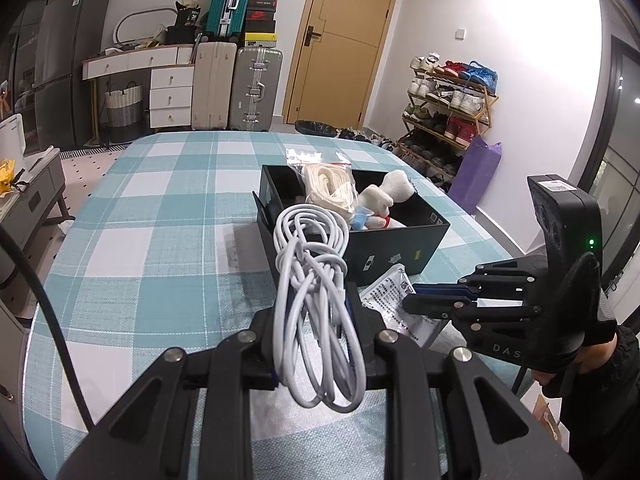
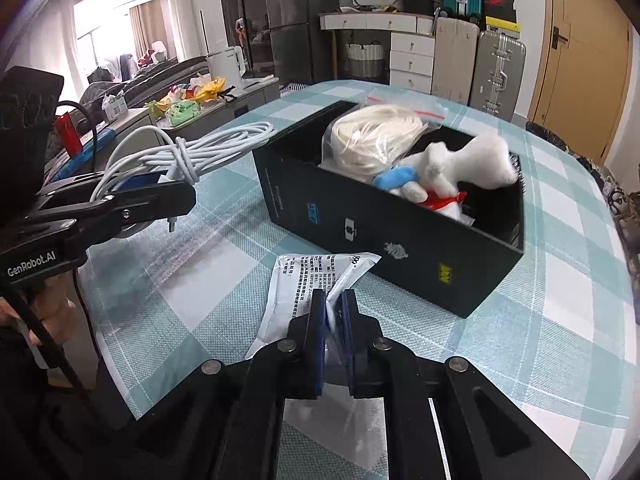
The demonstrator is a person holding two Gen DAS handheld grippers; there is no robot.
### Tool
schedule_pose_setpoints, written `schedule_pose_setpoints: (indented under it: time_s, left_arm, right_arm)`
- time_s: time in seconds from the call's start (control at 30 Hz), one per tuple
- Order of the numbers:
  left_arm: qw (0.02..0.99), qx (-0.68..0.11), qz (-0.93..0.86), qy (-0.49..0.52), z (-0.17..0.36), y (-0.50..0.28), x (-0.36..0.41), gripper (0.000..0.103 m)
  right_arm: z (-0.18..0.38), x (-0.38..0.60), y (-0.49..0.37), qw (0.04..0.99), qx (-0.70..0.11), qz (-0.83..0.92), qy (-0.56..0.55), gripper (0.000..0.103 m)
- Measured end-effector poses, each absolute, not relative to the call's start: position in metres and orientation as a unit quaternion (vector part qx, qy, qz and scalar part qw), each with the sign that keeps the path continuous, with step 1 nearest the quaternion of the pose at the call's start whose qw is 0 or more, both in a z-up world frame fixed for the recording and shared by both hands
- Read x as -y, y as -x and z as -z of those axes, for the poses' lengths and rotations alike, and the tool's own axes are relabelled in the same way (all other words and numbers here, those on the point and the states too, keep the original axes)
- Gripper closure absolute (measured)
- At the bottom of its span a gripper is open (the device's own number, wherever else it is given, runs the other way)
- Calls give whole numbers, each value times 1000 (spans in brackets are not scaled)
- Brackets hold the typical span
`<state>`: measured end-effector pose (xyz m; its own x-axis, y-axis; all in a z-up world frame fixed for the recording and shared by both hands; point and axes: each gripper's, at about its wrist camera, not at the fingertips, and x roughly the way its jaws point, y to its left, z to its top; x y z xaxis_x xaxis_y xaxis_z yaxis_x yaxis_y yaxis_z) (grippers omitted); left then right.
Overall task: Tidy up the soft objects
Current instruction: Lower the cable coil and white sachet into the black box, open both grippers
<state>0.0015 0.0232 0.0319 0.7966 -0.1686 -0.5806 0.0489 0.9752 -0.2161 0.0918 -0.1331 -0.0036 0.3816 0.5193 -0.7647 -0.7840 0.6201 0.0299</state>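
Left gripper pinches the cable; the box lies just ahead (slightly right of the fingers); right gripper pinches the packet, box just beyond.

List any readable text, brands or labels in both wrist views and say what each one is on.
"GenRobot.AI": side of the left gripper, seen from the right wrist.
"DAS": body of the right gripper, seen from the left wrist; may be cut off.
White packet in the right gripper: dense print, too small to read.
Black box: small logos and stickers, unreadable.
Shoeboxes on the suitcases: blurred.
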Motion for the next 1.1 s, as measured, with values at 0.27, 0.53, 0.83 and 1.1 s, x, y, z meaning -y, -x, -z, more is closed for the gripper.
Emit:
schedule_pose_setpoints:
  time_s: [0.27,0.53,0.83,1.1]
  left_arm:
    - [948,-300,57,94,-41,-4,-23,81]
    - [953,-283,53,91,-53,-18,-21,81]
    - [961,-260,50,83,-68,-41,-18,81]
    - [964,-250,48,72,-66,-70,-11,80]
  right_arm:
    - [-17,140,-81,822,-358,-411,165,96]
    - [-48,154,-80,850,-316,-400,135,96]
    - [-66,166,-92,878,-284,-376,86,96]
    - [-72,173,-115,896,-269,-346,62,96]
